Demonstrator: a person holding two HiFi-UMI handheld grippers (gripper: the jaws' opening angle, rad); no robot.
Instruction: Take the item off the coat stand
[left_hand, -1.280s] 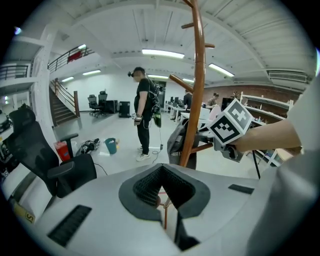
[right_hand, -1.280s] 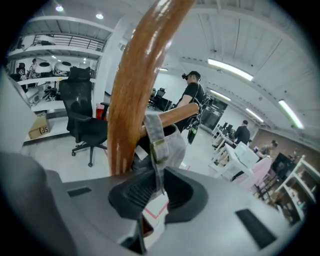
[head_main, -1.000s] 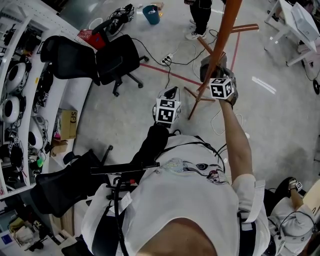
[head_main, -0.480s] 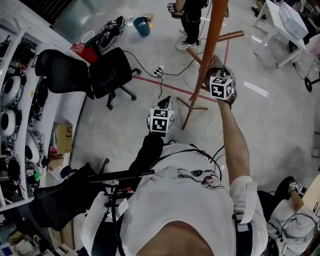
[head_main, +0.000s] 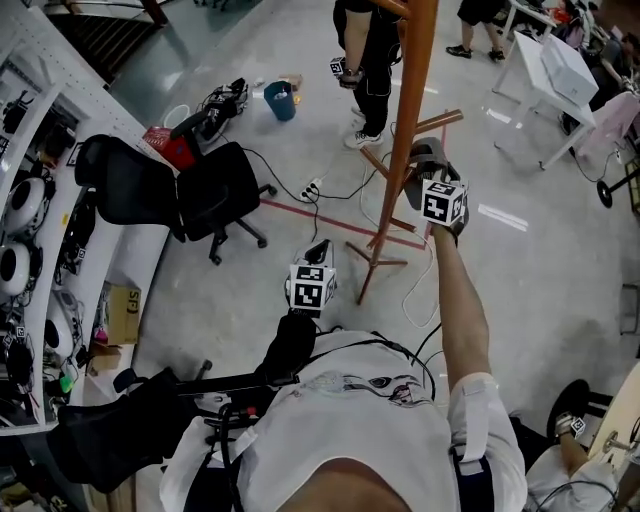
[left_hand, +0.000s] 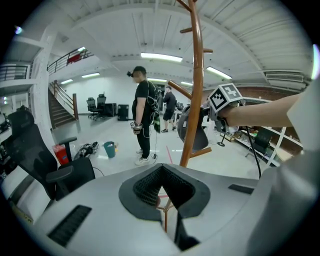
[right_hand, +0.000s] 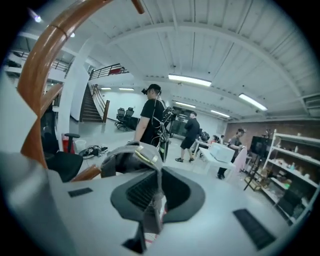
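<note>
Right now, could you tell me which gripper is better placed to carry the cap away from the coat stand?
Right. The right gripper is shut on the grey cap beside the coat stand pole. The left gripper sits low near the person's chest, holding nothing, well apart from the cap.

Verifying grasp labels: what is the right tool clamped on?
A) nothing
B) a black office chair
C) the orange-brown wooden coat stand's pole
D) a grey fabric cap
D: in the right gripper view, the right tool pinches a strip of the grey fabric cap between its jaws, beside the orange-brown wooden coat stand.
</note>
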